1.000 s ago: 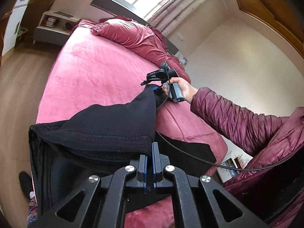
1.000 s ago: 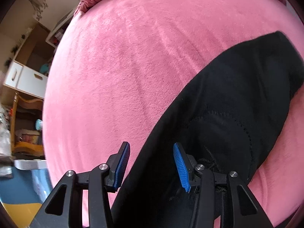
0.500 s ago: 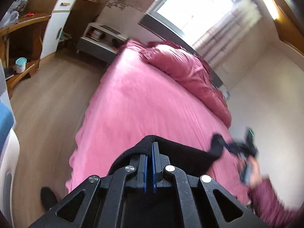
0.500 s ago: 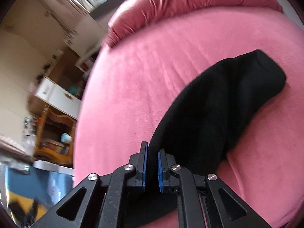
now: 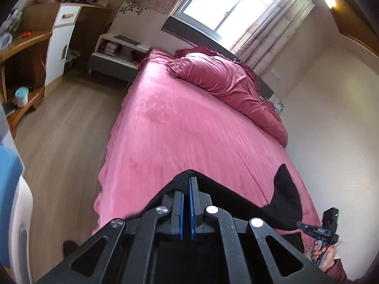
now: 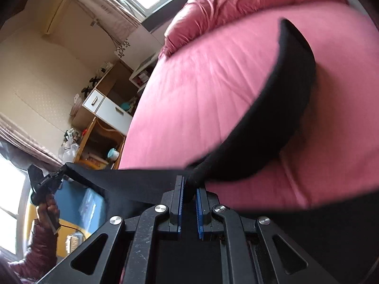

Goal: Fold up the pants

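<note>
Left gripper point(image 5: 187, 187) is clamped on the pants point(image 5: 286, 201) edge, lifted over the bed point(image 5: 189, 123) foot. Pants span taut to the right gripper point(image 6: 188, 189), likewise clamped on fabric. One leg curves onto the bed; broad bare sheet lies beyond.

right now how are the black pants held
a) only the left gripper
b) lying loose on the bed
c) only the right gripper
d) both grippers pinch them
d: the left gripper and the right gripper each have black pants fabric pinched between their pads.
</note>
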`<state>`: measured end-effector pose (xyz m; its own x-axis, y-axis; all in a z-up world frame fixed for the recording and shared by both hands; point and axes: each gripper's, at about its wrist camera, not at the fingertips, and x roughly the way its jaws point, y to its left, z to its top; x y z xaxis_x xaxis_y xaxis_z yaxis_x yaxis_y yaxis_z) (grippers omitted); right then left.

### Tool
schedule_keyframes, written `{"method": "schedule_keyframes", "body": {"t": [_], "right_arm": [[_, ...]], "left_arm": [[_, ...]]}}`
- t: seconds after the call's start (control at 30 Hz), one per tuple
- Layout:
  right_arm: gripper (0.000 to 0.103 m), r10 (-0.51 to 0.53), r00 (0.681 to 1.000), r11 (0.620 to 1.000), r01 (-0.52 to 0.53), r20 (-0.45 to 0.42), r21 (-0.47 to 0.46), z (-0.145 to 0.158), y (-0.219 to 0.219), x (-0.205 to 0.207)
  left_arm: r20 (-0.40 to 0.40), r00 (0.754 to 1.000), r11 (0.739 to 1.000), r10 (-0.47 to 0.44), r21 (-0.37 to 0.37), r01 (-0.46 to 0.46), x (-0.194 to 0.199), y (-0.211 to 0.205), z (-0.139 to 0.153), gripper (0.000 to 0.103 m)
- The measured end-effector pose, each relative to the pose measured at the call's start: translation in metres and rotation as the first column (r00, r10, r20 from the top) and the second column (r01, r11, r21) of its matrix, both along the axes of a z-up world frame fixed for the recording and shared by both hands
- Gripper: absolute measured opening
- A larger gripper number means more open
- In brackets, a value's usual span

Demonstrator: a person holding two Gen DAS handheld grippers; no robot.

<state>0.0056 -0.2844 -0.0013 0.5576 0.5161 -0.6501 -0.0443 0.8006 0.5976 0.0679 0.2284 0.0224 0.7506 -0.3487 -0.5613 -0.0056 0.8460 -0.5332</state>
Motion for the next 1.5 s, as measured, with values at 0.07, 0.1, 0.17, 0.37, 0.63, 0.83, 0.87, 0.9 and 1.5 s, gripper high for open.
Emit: {"method": "schedule_keyframes", "body": {"t": [0.07, 0.1, 0.17, 0.37, 0.63, 0.83, 0.87, 0.9, 1.5], "right_arm": [[0.009, -0.002, 1.000, 1.000, 0.002, -0.030, 0.010, -0.016, 0.003, -0.018], [0.009, 0.000, 0.999, 1.000, 0.000, -0.039, 0.014, -0.023, 0.005, -0.022], [0.009, 0.016, 0.998, 1.000, -0.016, -0.063, 0.000, -0.034, 0.012, -0.036], [0.009, 0.043, 0.993, 0.997, -0.049, -0.110, -0.053, -0.053, 0.023, -0.070], [0.008, 0.048, 0.982, 0.990, -0.070, -0.181, -0.119, -0.083, 0.027, -0.096], [0.008, 0.049, 0.985, 0.989, -0.071, -0.167, -0.130, -0.079, 0.024, -0.098], [0.008, 0.054, 0.986, 0.989, -0.075, -0.160, -0.128, -0.077, 0.023, -0.101], [0.008, 0.063, 0.986, 0.988, -0.084, -0.157, -0.130, -0.075, 0.021, -0.107], [0.008, 0.079, 0.967, 0.980, -0.119, -0.240, -0.158, -0.110, 0.022, -0.106]], "left_arm": [[-0.014, 1.000, 1.000, 0.008, -0.015, -0.008, -0.023, 0.001, -0.010, 0.003], [-0.028, 0.999, 1.000, 0.016, -0.024, -0.017, -0.037, 0.002, -0.018, 0.003], [-0.061, 0.998, 0.998, 0.035, -0.040, -0.038, -0.059, 0.002, -0.032, 0.003], [-0.153, 0.986, 0.992, 0.072, -0.088, -0.087, -0.117, -0.001, -0.079, 0.003], [-0.268, 0.958, 0.987, 0.098, -0.096, -0.128, -0.148, -0.006, -0.123, 0.003], [-0.273, 0.958, 0.991, 0.088, -0.069, -0.111, -0.152, -0.007, -0.120, 0.003], [-0.280, 0.956, 0.992, 0.086, -0.062, -0.108, -0.153, -0.007, -0.121, 0.003], [-0.290, 0.953, 0.993, 0.085, -0.055, -0.106, -0.154, -0.007, -0.125, 0.003], [-0.223, 0.962, 0.988, 0.155, 0.016, -0.156, -0.154, -0.018, -0.083, 0.021]]}}
